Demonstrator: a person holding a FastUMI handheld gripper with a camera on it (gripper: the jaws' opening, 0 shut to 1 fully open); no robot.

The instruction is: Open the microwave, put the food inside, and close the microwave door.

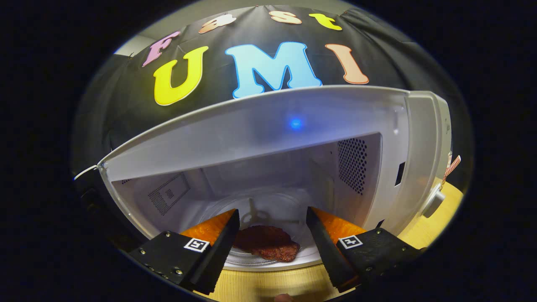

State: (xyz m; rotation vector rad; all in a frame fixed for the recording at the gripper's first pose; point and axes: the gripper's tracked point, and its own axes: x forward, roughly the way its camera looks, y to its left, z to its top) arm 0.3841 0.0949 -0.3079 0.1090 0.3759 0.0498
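1. Looking along my fingers (272, 235) into the open microwave (268, 138), I have them spread wide and holding nothing; neither one touches anything.
2. The food, a dark brown meat patty (267, 242), lies flat on the glass turntable (293, 253) just inside the cavity's front lip, in the gap between my fingers and a little nearer the left one.
3. I judge the patty light, soft and somewhat greasy, so it would bend or tear under a hard pinch. If it needs nudging deeper, I would close gently across its thick edges, not its centre.
4. It sits in the cavity already, so I take the placing as done and the door as the thing left to handle.
5. The door is swung out beyond my left finger, and I can make out little of it past the hinge side of the opening.
6. A microwave door is stiff, light and smooth, so I would push flat on its outer face near the free edge.
7. The wooden desk (268, 285) carries the oven, whose control knob (433, 202) stands out on the right.
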